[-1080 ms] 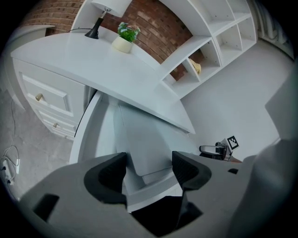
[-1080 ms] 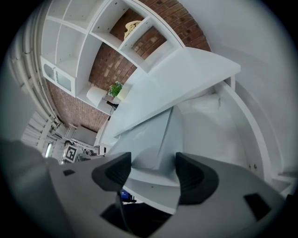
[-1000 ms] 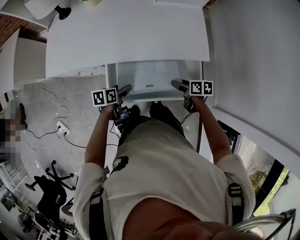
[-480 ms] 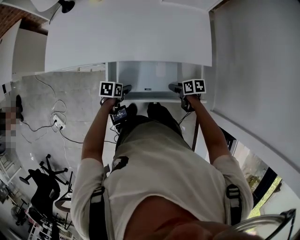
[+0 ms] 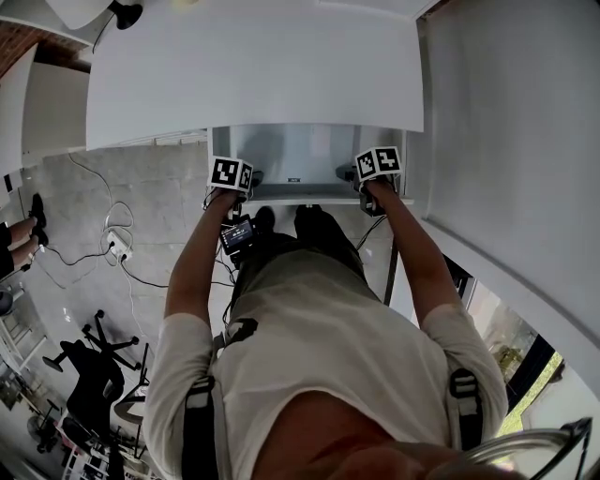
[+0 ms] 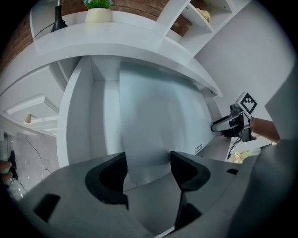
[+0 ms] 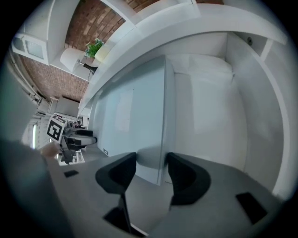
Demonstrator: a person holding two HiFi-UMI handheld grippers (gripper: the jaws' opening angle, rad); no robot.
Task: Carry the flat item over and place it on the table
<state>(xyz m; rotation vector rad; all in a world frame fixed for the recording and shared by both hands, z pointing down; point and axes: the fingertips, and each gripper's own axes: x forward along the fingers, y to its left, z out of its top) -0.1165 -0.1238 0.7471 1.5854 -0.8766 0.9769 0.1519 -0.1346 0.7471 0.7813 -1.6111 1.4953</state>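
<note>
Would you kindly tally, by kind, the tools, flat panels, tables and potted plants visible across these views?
Tools: 2 (left tool, right tool)
Flat panel: 1
Table: 1
Potted plant: 1
Total: 5

shirt (image 5: 319, 356): pale, short-sleeved | shoulder straps (image 5: 195, 422): dark, buckled, one each side | waist unit (image 5: 236, 234): small, black, cabled, perhaps a screen | left claw (image 6: 148, 169): dark-grey moulded jaws, white cube (image 5: 230, 173) with black square markers | right claw (image 7: 151, 172): same build | both: jaws just closing, flat panel (image 7: 135, 116) edge between, not yet pinched
</note>
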